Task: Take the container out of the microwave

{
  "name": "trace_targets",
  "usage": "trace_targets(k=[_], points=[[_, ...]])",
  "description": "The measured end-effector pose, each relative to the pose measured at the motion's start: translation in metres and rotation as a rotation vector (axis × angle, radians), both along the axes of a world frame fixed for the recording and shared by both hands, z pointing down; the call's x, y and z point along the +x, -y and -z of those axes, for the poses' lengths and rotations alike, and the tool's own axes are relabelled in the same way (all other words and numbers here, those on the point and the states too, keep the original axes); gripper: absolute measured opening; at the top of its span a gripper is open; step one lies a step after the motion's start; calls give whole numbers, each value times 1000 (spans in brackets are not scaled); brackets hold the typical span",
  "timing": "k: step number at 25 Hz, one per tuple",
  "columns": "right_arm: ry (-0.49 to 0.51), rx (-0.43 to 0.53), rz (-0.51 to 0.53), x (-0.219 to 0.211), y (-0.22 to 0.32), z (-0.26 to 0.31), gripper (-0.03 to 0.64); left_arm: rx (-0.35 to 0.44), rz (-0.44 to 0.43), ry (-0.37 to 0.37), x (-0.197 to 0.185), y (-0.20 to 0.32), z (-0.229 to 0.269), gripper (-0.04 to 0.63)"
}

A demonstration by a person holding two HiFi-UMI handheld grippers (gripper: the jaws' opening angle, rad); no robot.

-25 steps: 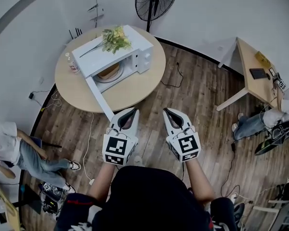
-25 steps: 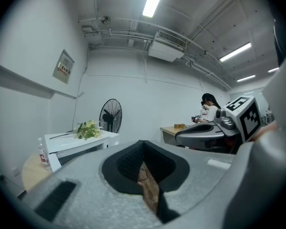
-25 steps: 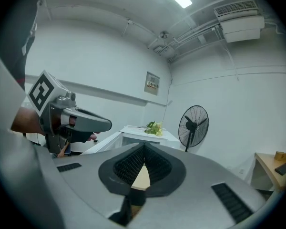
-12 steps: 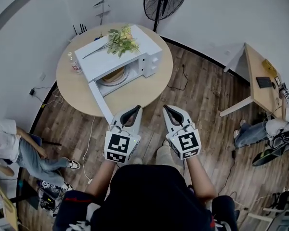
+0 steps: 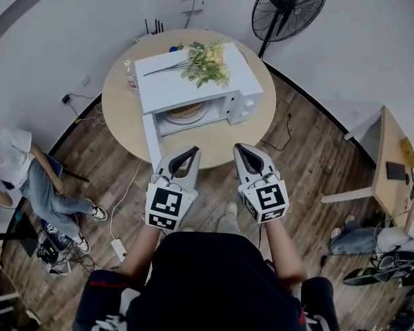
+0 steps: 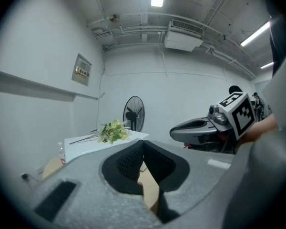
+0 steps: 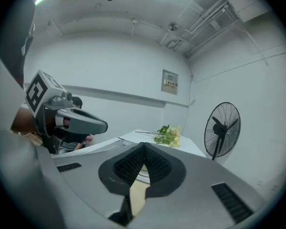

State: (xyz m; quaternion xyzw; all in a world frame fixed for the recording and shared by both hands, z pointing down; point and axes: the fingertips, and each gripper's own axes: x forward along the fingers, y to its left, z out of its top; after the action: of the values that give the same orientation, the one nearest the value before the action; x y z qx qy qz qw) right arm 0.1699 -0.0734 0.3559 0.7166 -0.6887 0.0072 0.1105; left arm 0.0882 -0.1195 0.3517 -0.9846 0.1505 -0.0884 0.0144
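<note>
A white microwave (image 5: 193, 81) stands on the round wooden table (image 5: 117, 109), its door (image 5: 150, 135) swung open toward me. Inside, a tan round container (image 5: 185, 110) sits on the white turntable. Yellow flowers (image 5: 208, 61) lie on the microwave's top. My left gripper (image 5: 187, 153) and right gripper (image 5: 242, 150) hover side by side over the table's near edge, short of the microwave, both shut and empty. In the left gripper view the left gripper (image 6: 143, 146) points at the microwave's top (image 6: 105, 144). In the right gripper view the right gripper (image 7: 143, 148) is shut too.
A standing fan (image 5: 290, 5) is behind the table at the right. A small bottle (image 5: 132, 78) stands left of the microwave. A person (image 5: 17, 167) sits at the left, with a power strip (image 5: 119, 250) and cables on the floor. A wooden desk (image 5: 393, 164) stands at the right.
Both grippers have come closer to the table and now reach its near edge. The microwave sits more centred and nearer in the head view. The jaws stayed shut.
</note>
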Motion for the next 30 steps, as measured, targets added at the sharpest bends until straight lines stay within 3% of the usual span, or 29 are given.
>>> trace_targets(k=[8,16,30], points=[[9,-6,254,-4,48,-4,6,15,288,24,-26,37,3,14],[37,-12,461,-18,57,-8,6,8,505,71,-48,20,-4,14],[36,-44,597,-3,54,-23,6,-26,628,46,-26,-13,-13,14]])
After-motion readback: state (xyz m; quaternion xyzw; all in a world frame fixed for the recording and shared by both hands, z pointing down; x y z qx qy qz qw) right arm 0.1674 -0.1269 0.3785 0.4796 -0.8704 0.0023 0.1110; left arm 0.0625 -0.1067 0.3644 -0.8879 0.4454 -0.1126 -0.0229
